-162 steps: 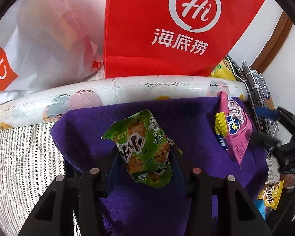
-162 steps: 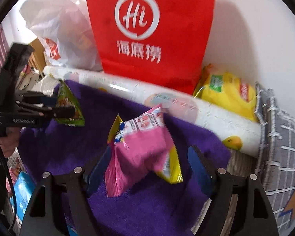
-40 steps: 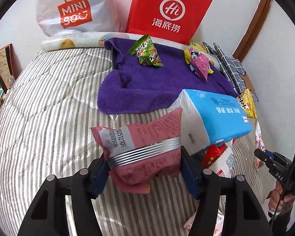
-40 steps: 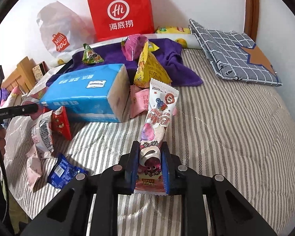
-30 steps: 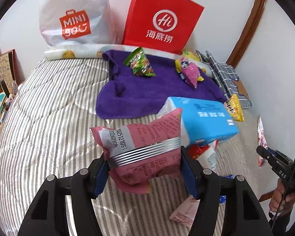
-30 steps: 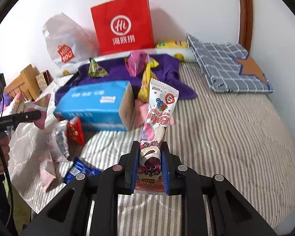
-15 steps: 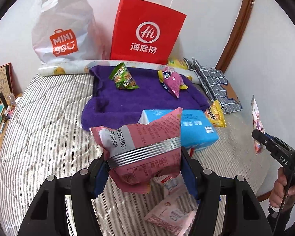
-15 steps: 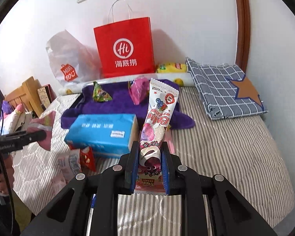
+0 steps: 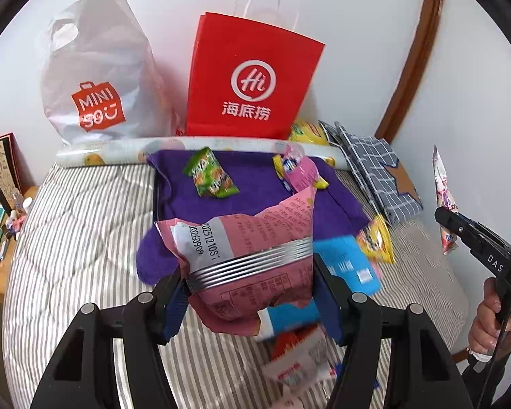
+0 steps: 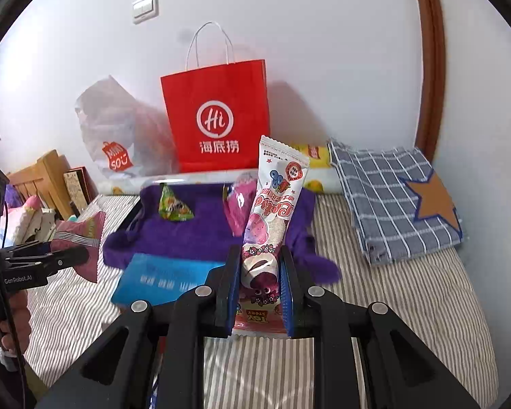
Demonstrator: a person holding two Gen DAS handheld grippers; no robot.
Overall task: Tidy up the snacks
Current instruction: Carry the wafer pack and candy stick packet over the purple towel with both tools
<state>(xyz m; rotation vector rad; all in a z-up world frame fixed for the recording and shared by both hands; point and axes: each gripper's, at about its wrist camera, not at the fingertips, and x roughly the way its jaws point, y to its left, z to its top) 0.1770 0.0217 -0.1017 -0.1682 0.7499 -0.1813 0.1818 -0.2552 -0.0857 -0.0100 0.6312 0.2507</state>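
Note:
My left gripper (image 9: 247, 286) is shut on a pink snack packet (image 9: 242, 245) with a silver band, held above the striped bed. My right gripper (image 10: 258, 272) is shut on a tall white and pink snack packet (image 10: 272, 211); that packet also shows at the right of the left wrist view (image 9: 443, 197). A purple towel (image 9: 255, 191) lies at the head of the bed with a green snack packet (image 9: 209, 173) and a pink and yellow packet (image 9: 298, 170) on it. The towel (image 10: 204, 228) lies ahead of the right gripper.
A blue tissue pack (image 9: 344, 266) lies below the left gripper, with a yellow packet (image 9: 374, 242) and red and white packets (image 9: 296, 358) near it. A red paper bag (image 9: 248, 81), a white plastic bag (image 9: 95, 78) and a checked cushion (image 10: 398, 201) stand at the back.
Both grippers have risen and drawn back from the bed with their packets held. More of the wall and bags shows now.

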